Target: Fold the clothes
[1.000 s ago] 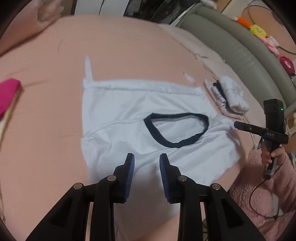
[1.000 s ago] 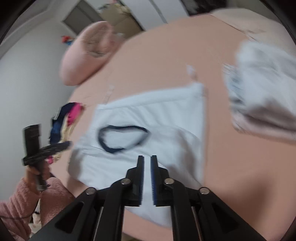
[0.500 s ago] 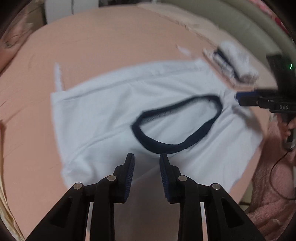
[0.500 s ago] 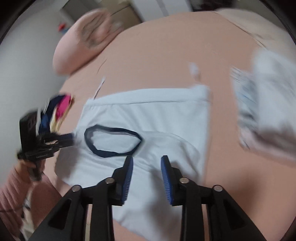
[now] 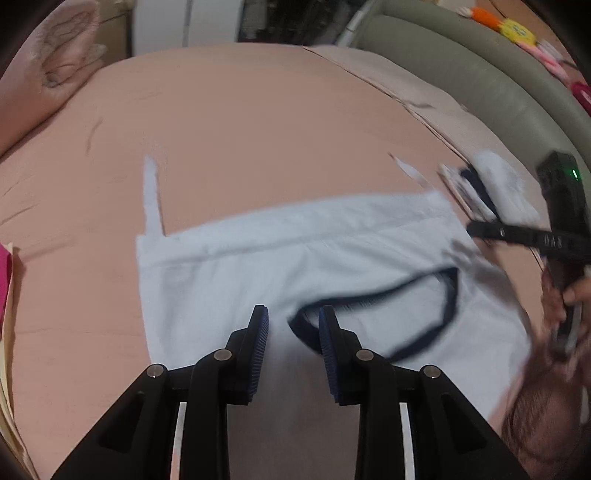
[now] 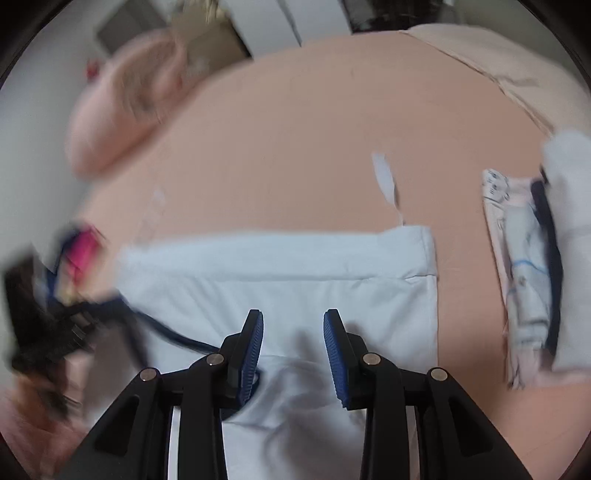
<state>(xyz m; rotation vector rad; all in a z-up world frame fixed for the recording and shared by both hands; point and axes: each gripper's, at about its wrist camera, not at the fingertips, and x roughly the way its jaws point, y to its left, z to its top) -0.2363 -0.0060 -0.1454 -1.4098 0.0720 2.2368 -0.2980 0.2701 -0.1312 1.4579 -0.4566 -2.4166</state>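
- Both grippers hovered with jaws spread and empty: left gripper (image 5: 293,334) above the navy collar (image 5: 373,325), right gripper (image 6: 293,341) nearer the shirt's right edge.
- Beyond them the white T-shirt (image 5: 258,266) lay flat on the pink bed (image 5: 258,129), long axis crosswise, hem farthest.

Peach bedsheet (image 5: 258,122), pink pillow (image 5: 44,74), grey-green padded headboard (image 5: 480,70), colourful plush toys (image 5: 517,29)

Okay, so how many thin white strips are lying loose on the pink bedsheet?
2. One white strip lies at the far left corner of the light blue T-shirt; the other strip lies off its far right corner, near the folded clothes pile. Others could be hidden under fabric.
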